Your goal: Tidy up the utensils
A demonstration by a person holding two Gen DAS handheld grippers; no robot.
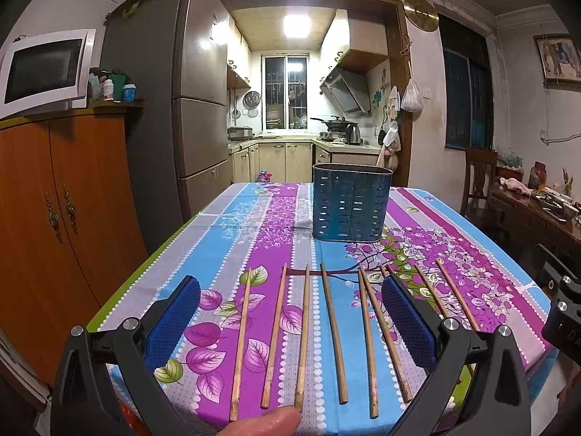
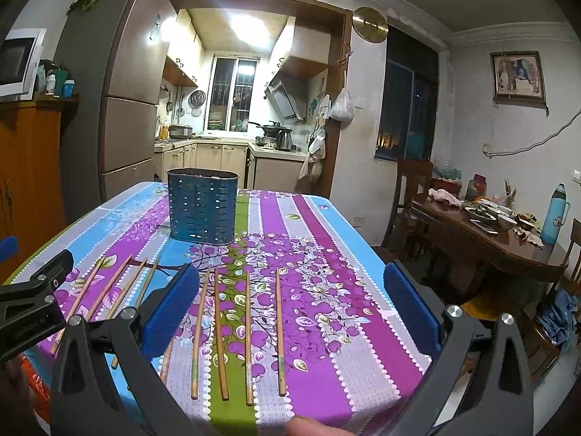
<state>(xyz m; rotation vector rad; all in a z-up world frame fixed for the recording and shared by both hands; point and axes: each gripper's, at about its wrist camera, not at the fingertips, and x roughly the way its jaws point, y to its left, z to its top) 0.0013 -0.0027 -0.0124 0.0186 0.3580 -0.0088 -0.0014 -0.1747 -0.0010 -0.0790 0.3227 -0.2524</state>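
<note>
The worktop (image 1: 472, 239) is covered by a glossy cloth printed in blue, purple, grey and green stripes with leaf and blossom motifs. On it, towards the far end, stands the holder (image 1: 351, 202), an oval, dark blue container with straight walls perforated by rows of small slots; it is upright and apart from everything else. The chopsticks (image 1: 332, 332) lie in a loose row along the near edge, each a slim, round wooden stick of pale brown, some with worn or discoloured ends; they lie flat, roughly parallel, with gaps between most, and point towards the holder. The left gripper (image 1: 290, 318) hovers above the near edge with its jaws released wide, gripping nothing; several chopsticks show between its blue, fine-textured pads (image 1: 174, 321). The right gripper (image 2: 290, 312) is likewise spread open and empty, with four chopsticks visible between its pads; its black frame carries round metal screws. In the right wrist view the left gripper appears at the left edge, just above the leftmost sticks. A fingertip (image 1: 263, 423) shows at the bottom edge of the left view.
</note>
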